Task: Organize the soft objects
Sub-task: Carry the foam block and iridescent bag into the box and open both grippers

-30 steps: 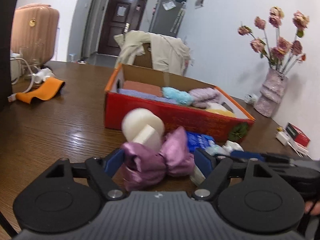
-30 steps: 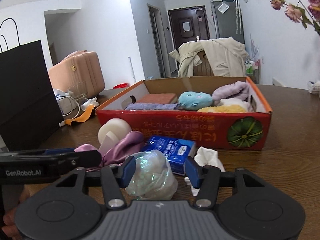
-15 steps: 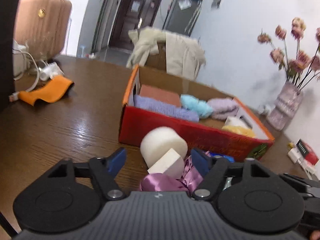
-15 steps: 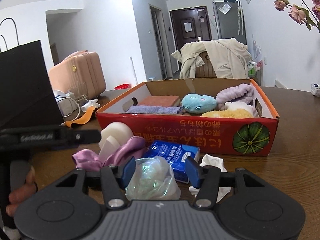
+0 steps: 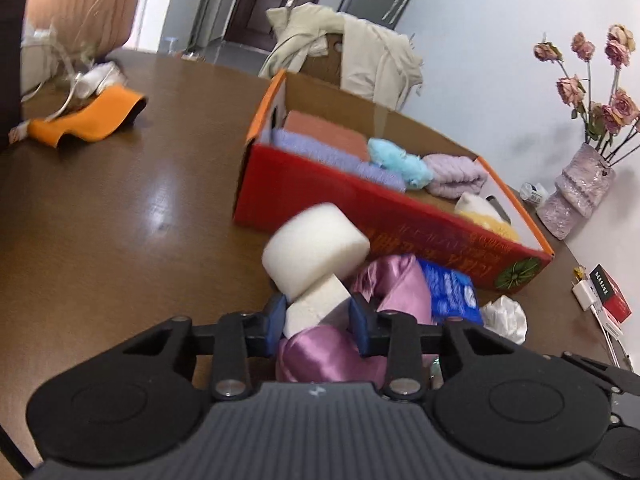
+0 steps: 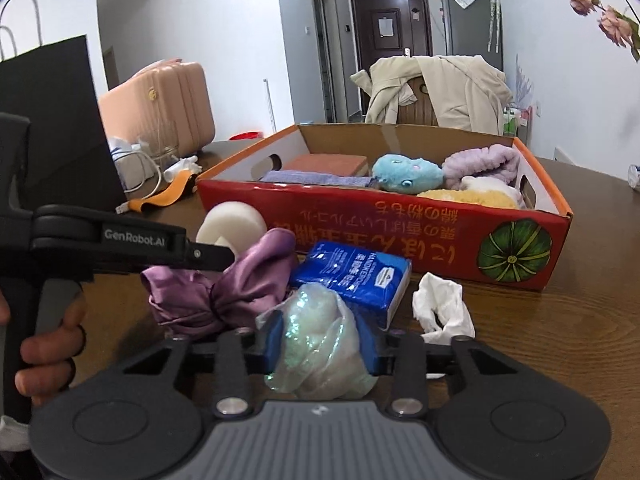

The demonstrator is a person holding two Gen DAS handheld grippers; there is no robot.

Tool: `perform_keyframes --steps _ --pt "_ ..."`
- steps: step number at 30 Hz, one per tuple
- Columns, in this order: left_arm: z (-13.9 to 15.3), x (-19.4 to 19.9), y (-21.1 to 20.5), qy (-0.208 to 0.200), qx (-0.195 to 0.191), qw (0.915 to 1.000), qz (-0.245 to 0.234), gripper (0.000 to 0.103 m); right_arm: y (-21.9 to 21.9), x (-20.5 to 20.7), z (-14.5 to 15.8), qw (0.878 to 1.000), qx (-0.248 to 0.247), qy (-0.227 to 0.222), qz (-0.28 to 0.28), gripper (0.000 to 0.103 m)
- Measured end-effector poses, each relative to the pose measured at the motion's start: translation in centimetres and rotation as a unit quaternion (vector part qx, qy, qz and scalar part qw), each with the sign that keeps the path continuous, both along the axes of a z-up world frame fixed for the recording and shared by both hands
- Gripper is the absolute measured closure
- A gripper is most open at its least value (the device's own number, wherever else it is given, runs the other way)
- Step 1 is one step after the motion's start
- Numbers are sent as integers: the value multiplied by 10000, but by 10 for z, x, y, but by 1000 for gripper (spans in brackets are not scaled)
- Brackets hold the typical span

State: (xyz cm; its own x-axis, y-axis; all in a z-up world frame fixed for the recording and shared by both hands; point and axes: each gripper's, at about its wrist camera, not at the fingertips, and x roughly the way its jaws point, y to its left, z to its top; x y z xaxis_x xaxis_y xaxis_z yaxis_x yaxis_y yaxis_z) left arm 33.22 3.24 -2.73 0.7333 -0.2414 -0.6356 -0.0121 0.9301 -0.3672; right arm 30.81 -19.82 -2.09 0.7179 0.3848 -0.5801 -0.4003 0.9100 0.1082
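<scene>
Pinching one white foam piece (image 5: 316, 308), left fingers (image 5: 276, 316); right fingers (image 6: 270, 340), one plastic bag (image 6: 320, 344).

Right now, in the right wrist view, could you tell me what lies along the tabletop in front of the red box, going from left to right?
White foam mushroom → purple satin bow → iridescent plastic bag between the right gripper's closing pads → blue tissue pack → crumpled white tissue.
</scene>
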Motion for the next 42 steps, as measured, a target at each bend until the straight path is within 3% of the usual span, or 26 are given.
perform_keyframes --steps 5,18,28,35,42 --pt "7 -22 7 -31 -58 9998 161 74 -6 -23 8 9999 51 -77 -67 78" --pt "71 -103 1 -1117 71 9934 240 76 -28 -95 51 9952 319 -853 -348 79" --pt "87 -138 -9 -1388 41 9903 80 76 -40 -138 62 9914 463 -1102 -528 79" --pt "110 -101 -26 -1632 81 9859 -354 76 -44 -125 72 9898 450 -1262 -494 79" --pt "131 5 -49 -1446 45 9867 -735 76 -52 -47 91 9907 495 -1237 -269 79"
